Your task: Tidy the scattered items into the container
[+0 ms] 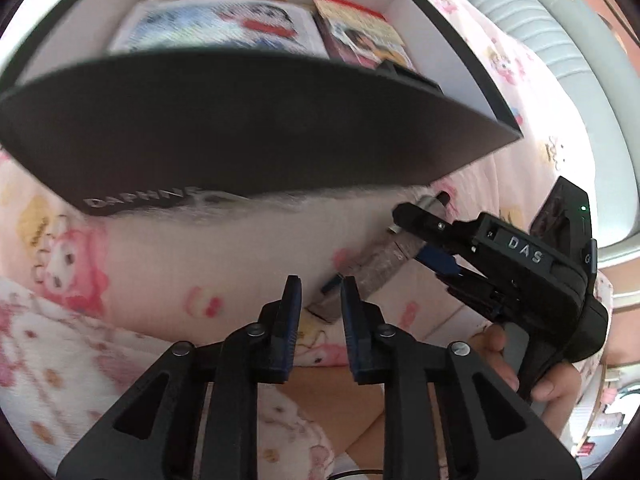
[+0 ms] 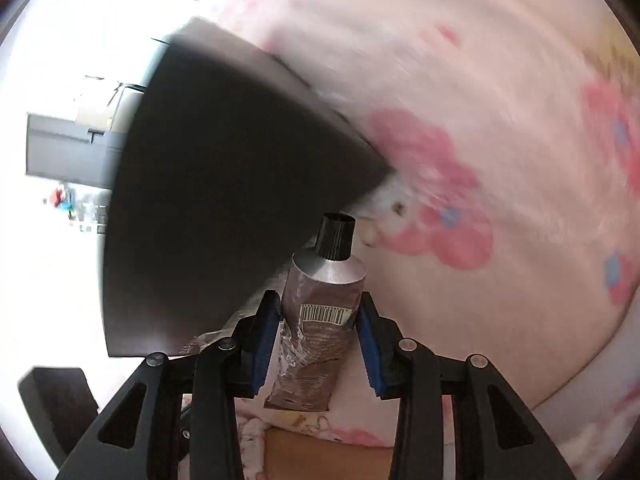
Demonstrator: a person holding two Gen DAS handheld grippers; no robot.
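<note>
Between the blue pads of the right hand-held gripper [image 2: 318, 322] lies a crumpled silver tube [image 2: 320, 320] with a black cap, jaws set narrowly about it; whether the pads press it cannot be told. It rests on the patterned bedspread [image 2: 500, 120], just beside the black box [image 1: 248, 128]. Left hand-held gripper [image 1: 320, 294]: narrowly parted, holding nothing. Books [image 1: 224, 28] already sit inside the box; judged status: the tube remains outside.

Crumpled black-capped tube [image 2: 320, 312] beside black box [image 2: 224, 208]
</note>
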